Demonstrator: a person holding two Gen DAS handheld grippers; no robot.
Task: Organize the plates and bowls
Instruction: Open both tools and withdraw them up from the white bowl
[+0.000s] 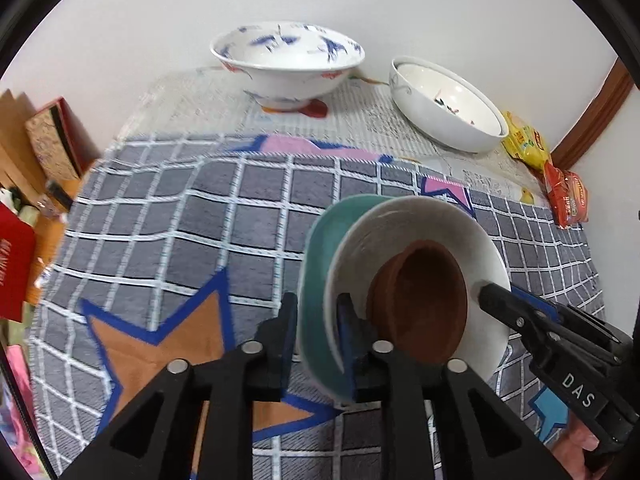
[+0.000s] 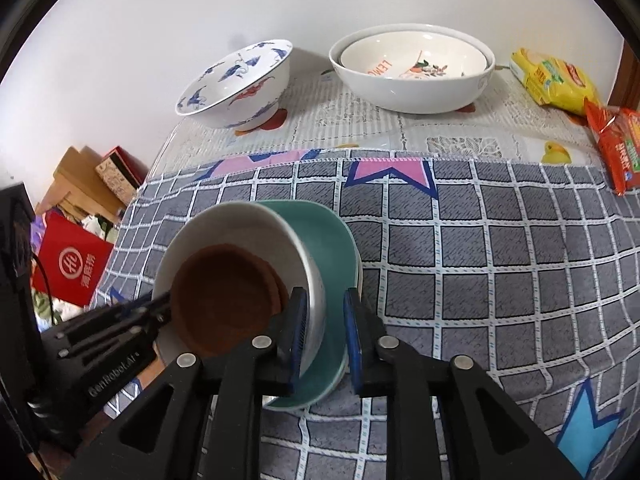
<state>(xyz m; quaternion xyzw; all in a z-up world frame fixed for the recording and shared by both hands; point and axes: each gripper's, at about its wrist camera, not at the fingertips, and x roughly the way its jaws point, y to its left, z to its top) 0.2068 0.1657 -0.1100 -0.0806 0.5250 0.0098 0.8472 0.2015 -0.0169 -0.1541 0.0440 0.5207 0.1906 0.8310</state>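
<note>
A stack of a teal plate, a white plate and a small brown dish is held over the grey checked cloth. My left gripper is shut on the stack's near rim. My right gripper is shut on the opposite rim, over the teal plate and white plate; the brown dish sits inside. A blue-patterned bowl stands at the back, also in the right wrist view. A white bowl holds a smaller bowl inside it.
The grey checked cloth covers the table's front; a lace-print cover lies behind it. Yellow and red snack packets lie at the back right. Boxes and a red bag sit off the table's left edge.
</note>
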